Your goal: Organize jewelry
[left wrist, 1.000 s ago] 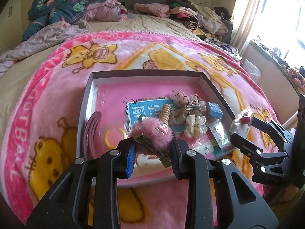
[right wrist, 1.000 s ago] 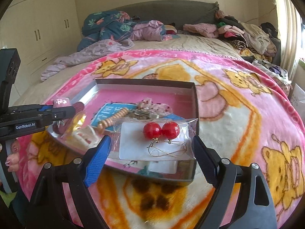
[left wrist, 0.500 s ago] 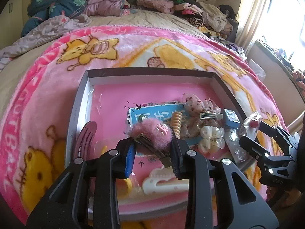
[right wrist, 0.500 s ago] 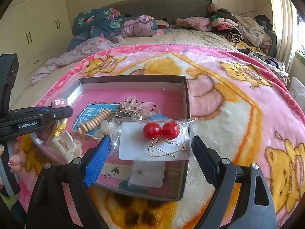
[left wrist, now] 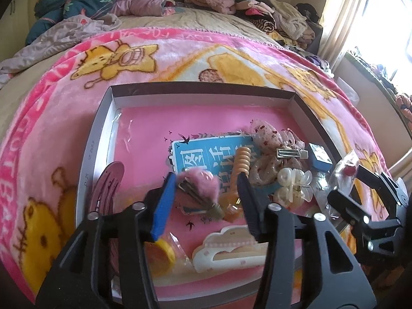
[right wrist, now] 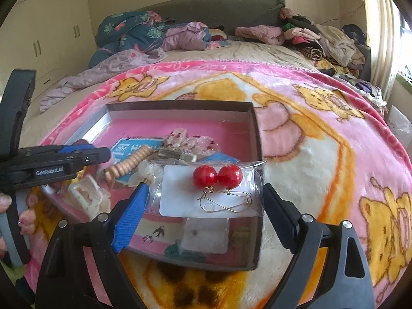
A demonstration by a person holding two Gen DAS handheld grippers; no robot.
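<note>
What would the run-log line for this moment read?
left gripper: jaws opening, pink fuzzy hair clip between them | right gripper: bagged red earrings between wide jaws | both over tray

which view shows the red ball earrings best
The right wrist view: the red ball earrings sit centred and sharp in their clear packet, gold hooks visible. The left wrist view shows only a crumpled packet with a red speck at the far right.

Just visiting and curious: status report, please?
Left gripper jaws opening, pink fluffy clip between them over box. Right gripper spans bagged red earrings. Nothing blocking.
</note>
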